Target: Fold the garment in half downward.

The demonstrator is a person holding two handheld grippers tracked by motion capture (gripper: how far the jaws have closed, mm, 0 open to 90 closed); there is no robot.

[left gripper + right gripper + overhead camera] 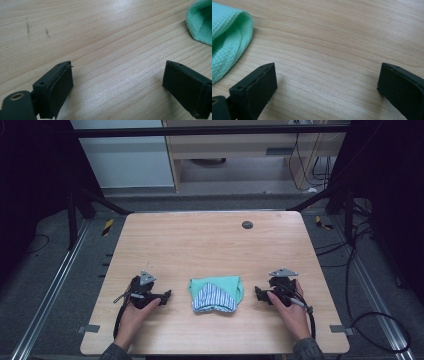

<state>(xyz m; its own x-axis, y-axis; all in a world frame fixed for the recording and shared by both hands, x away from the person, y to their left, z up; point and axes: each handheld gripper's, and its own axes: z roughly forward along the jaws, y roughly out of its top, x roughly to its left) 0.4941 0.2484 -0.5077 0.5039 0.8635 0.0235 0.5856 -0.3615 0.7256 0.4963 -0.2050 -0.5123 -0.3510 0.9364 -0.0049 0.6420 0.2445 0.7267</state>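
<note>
- Left gripper (117,75): jaws spread wide, nothing between them but bare wood grain of the counter (100,32). In the left gripper view the mint-green edge of the folded cloth (201,23) lies ahead and off to one side, well clear of both jaws.
- Right gripper (325,78): jaws likewise spread wide and empty. In the right gripper view a rounded fold of the cloth sits near the tip of one jaw, apart from it, not touching.
- Folded cloth (216,293): a mint-green piece with a blue-and-white striped piece showing on its front, lying flat on the near half of the counter. In the high view the left gripper (165,295) rests to the cloth's left and the right gripper (258,293) to its right, both near it, neither in contact.
- Step in hand, as judged: both hands are parked either side of the cloth; no grasp is made.
- Next move, as judged: each gripper must travel inward to the cloth, get one jaw under an edge layer, and close there. Risk noted: pinching several layers at once.
- Beyond the cloth: a small dark round fitting (247,224) near the far edge of the counter.
</note>
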